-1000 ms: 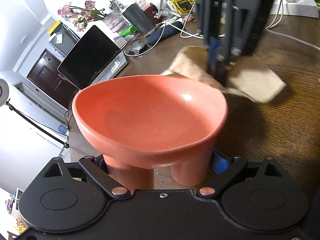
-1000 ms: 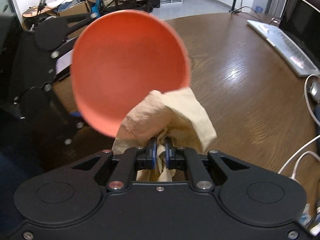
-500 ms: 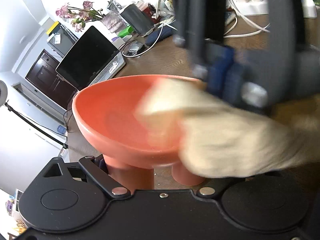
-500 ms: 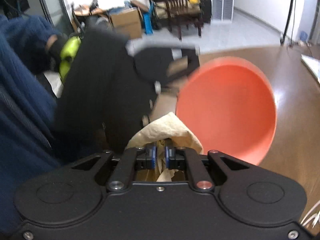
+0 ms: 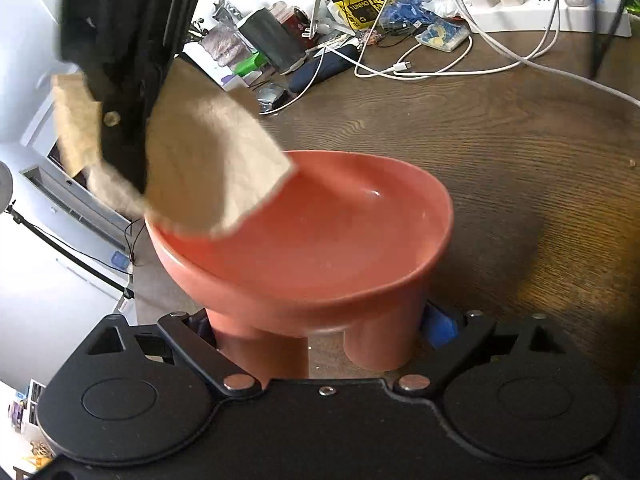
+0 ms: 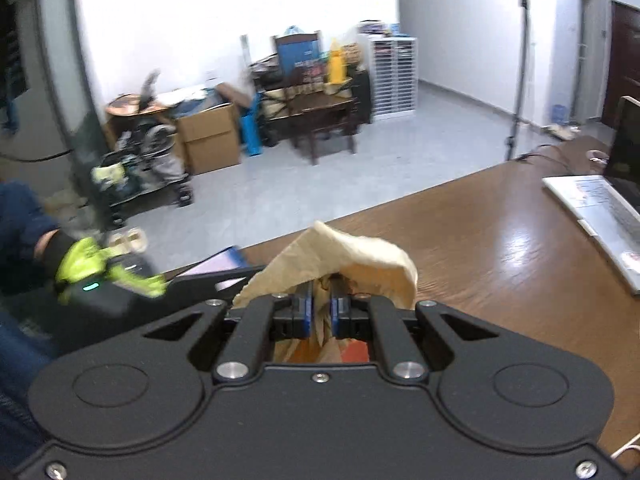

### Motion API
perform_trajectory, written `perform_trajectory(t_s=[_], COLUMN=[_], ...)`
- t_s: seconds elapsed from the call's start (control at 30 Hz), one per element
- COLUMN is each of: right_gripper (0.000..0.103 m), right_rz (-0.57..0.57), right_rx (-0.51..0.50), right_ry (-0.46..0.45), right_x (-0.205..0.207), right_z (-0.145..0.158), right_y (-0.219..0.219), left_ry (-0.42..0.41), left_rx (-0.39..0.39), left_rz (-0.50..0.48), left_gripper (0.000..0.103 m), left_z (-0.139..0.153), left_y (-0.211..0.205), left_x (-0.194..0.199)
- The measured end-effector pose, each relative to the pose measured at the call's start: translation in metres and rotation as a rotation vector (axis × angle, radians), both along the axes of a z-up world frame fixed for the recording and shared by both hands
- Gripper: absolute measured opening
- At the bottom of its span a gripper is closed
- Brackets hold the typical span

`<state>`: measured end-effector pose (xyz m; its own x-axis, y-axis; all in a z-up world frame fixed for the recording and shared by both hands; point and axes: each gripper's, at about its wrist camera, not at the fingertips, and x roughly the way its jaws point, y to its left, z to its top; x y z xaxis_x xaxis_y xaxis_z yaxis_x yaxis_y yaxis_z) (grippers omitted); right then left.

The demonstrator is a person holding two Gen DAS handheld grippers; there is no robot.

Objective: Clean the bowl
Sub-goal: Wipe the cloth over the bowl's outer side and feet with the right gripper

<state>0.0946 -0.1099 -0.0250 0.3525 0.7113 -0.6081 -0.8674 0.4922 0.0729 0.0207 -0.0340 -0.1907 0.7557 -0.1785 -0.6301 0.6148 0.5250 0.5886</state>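
Left claw pinches the bowl by its legs, steadying it while right claw, upper left, pinches the cloth for wiping.

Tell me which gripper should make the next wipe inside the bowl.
Right gripper: its jaws pinch the crumpled beige cloth over the rim of the salmon-pink footed bowl, which the left gripper steadies.

Beige cloth overhangs the orange bowl; fingers grip its base.
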Motion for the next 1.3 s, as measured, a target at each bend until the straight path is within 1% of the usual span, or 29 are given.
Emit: perform_trajectory(t_s=[0.07,0.17,0.3,0.37,0.43,0.57,0.67,0.73,0.87,1.07,1.2,1.3], right_gripper=[0.010,0.010,0.010,0.010,0.010,0.010,0.010,0.010,0.010,0.010,0.010,0.010], right_rz=[-0.037,-0.083,-0.146,-0.171,-0.179,-0.173,-0.142,-0.095,-0.015,0.104,0.150,0.167], right_rx=[-0.020,-0.063,-0.107,-0.149,-0.178,-0.229,-0.254,-0.270,-0.288,-0.207,-0.130,-0.064], right_ry=[-0.006,-0.008,0.042,0.079,0.111,0.159,0.187,0.207,0.222,0.269,0.298,0.305], right_x=[0.012,0.029,0.045,0.039,0.035,0.017,0.002,-0.009,-0.029,-0.049,-0.050,-0.045], right_z=[-0.004,-0.022,-0.047,-0.072,-0.088,-0.110,-0.118,-0.119,-0.121,-0.099,-0.081,-0.073], right_y=[-0.003,-0.009,-0.022,-0.031,-0.037,-0.050,-0.054,-0.057,-0.050,-0.038,-0.031,-0.024], left_ry=[-0.001,0.001,-0.001,-0.001,-0.001,0.005,0.015,0.018,0.013,-0.005,-0.019,-0.021], left_rx=[-0.001,-0.006,-0.010,-0.011,-0.010,-0.026,-0.038,-0.049,-0.050,-0.058,-0.044,-0.019], left_rz=[-0.001,0.001,0.001,0.001,0.001,0.006,0.004,0.001,-0.006,0.016,0.013,-0.009], left_gripper=[0.093,0.093,0.093,0.093,0.093,0.093,0.093,0.093,0.093,0.093,0.093,0.093], left_z=[0.000,-0.001,-0.001,-0.002,-0.003,-0.001,0.000,0.002,0.004,0.007,0.008,0.004], left_y=[0.000,0.001,0.002,0.002,0.001,0.004,0.005,0.005,0.003,0.004,0.005,0.002], left_x=[-0.001,-0.002,-0.002,-0.001,-0.001,-0.001,0.000,0.000,-0.002,0.000,0.002,-0.002])
